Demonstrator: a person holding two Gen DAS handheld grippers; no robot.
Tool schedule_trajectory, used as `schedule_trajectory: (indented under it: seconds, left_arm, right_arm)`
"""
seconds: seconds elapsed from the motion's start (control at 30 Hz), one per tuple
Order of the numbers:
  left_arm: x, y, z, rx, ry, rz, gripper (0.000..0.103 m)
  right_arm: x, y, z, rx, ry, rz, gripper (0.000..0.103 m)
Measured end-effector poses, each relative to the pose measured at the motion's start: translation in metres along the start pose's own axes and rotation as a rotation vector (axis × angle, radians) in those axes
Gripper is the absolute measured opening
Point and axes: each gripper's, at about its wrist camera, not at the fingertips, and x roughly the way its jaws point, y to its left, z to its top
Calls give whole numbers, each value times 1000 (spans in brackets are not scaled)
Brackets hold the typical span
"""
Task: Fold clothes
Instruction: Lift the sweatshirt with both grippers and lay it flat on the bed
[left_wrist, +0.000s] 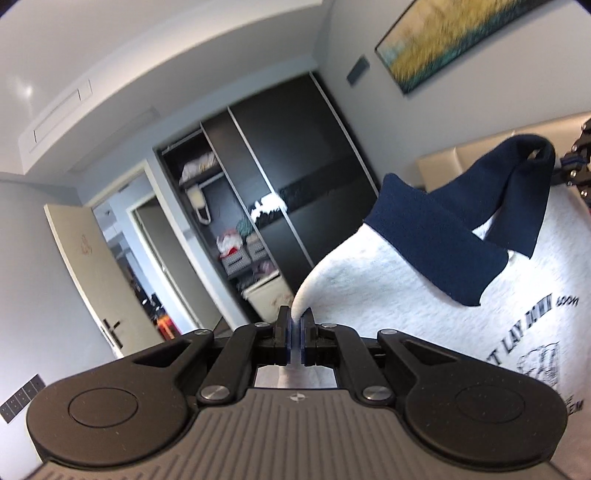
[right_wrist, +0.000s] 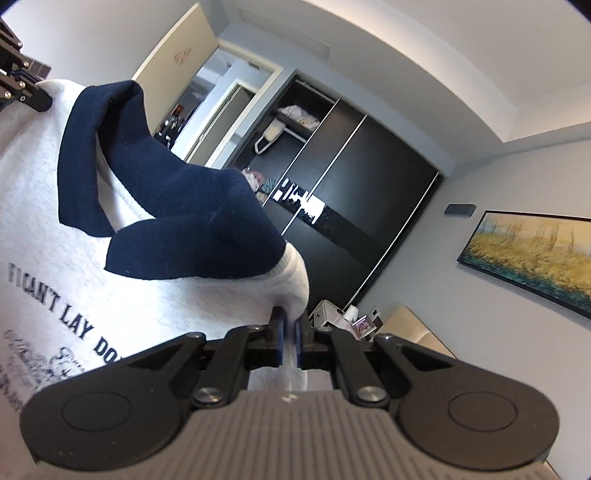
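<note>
We hold white shirt (left_wrist: 424, 295) aloft, filling right of left-wrist frame; left gripper (left_wrist: 294, 325) clamped on shoulder edge, right gripper (right_wrist: 290, 325) likewise; navy collar (right_wrist: 177, 206) flops loose; risk: thin pinch slips, shirt drops; uneven pull skews fold.

One shirt (left_wrist: 388, 280), two hand-held grippers (left_wrist: 295, 334), one painting (right_wrist: 528, 254)

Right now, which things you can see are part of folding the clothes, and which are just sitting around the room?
Part of the job:
- white sweatshirt with navy collar, held up
- left gripper, jaws shut on its fabric
- right gripper, jaws shut on its fabric

Just lying about:
- black wardrobe, clothes on its shelves
- framed painting
- open door
</note>
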Motion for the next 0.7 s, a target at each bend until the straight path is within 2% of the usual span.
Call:
schedule_trajectory:
  seconds: [0.17,0.3,0.47,0.6,0.7]
  left_arm:
    - [69,-1,-2,-40,27,25,3]
    - [109,2,9,-63,-18,43,3]
    - [122,11,20,-79,-97,63,3]
    - [127,12,6,-53,-42,5,3]
    - [126,2,-20,-10,8,-41,3]
  right_arm:
    - [76,12,9,-9,40,-30,6]
    - [124,9,18,0,44,-76,6]
    - [135,-2,16,-5,16,-74,7]
    - [144,-12,14,-9,-6,-73,6]
    - [135,-6,-8,-37,15,-14,6]
